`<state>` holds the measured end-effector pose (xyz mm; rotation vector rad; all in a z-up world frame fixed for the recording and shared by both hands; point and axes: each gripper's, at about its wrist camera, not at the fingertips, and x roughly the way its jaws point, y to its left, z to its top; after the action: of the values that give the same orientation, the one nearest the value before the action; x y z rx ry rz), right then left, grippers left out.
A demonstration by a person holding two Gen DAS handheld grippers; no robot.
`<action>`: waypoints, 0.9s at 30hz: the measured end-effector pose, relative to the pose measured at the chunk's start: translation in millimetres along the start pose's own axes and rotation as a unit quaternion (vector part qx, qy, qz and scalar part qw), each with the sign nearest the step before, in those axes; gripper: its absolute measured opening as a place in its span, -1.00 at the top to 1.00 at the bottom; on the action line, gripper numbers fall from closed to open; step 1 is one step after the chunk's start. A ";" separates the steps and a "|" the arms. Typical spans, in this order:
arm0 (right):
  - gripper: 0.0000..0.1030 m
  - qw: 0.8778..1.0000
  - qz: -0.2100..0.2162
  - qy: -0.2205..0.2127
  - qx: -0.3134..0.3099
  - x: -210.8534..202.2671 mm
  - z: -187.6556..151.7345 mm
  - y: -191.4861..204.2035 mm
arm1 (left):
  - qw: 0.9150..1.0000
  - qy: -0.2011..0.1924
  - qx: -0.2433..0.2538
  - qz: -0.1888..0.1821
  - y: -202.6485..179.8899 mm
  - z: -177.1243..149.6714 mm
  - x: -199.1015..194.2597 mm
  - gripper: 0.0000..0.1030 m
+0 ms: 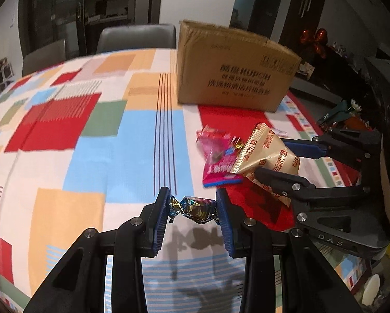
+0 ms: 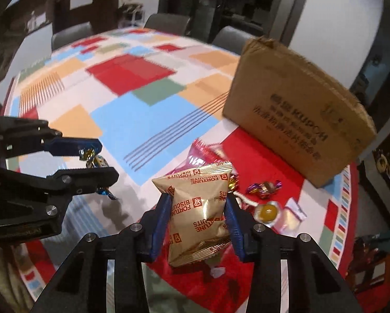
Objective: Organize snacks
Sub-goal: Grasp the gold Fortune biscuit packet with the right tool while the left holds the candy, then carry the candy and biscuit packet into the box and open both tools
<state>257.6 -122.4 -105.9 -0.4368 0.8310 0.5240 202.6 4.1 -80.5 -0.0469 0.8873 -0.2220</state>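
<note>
Left gripper (image 1: 192, 208) pinches a foil-wrapped candy (image 1: 195, 208) by its ends, lifted off the tablecloth (image 1: 90, 156). Right gripper (image 2: 198, 224) squeezes a gold biscuit packet (image 2: 197, 208) (pads dent its sides). Beyond: pink packet (image 2: 202, 154), loose sweets (image 2: 264, 187), then a cardboard box (image 2: 299, 109) standing near the table's edge.

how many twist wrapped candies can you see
3: a blue and gold candy gripped by the left gripper, a purple candy on the tablecloth near the cardboard box, and a gold candy partly hidden behind the biscuit packet. More may be hidden.
</note>
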 end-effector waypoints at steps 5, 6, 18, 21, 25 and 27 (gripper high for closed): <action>0.17 0.999 -0.010 -0.040 0.030 -26.5 8.9 -11.9 | 0.999 -0.030 0.016 -0.004 -8.0 20.4 -17.7 0.31; 0.17 0.998 -0.013 -0.047 0.035 -31.2 10.7 -14.1 | 0.999 -0.034 0.019 -0.003 -9.1 22.9 -19.8 0.31; 0.17 0.988 -0.055 -0.115 0.090 -79.1 34.5 -50.4 | 0.993 -0.105 0.061 0.003 -27.6 81.9 -54.4 0.31; 0.17 0.985 -0.061 -0.125 0.099 -85.9 39.6 -59.6 | 0.991 -0.114 0.069 0.002 -31.5 97.2 -58.1 0.31; 0.17 0.981 -0.072 -0.139 0.112 -95.0 51.2 -75.7 | 0.989 -0.125 0.077 -0.004 -38.2 118.0 -61.8 0.31; 0.17 0.980 -0.074 -0.144 0.118 -98.8 56.0 -84.0 | 0.988 -0.131 0.083 -0.005 -42.2 129.6 -62.3 0.31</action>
<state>284.2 -183.7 18.5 -0.1965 0.5670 0.3347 257.4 -30.5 54.6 0.0737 0.6037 -0.2916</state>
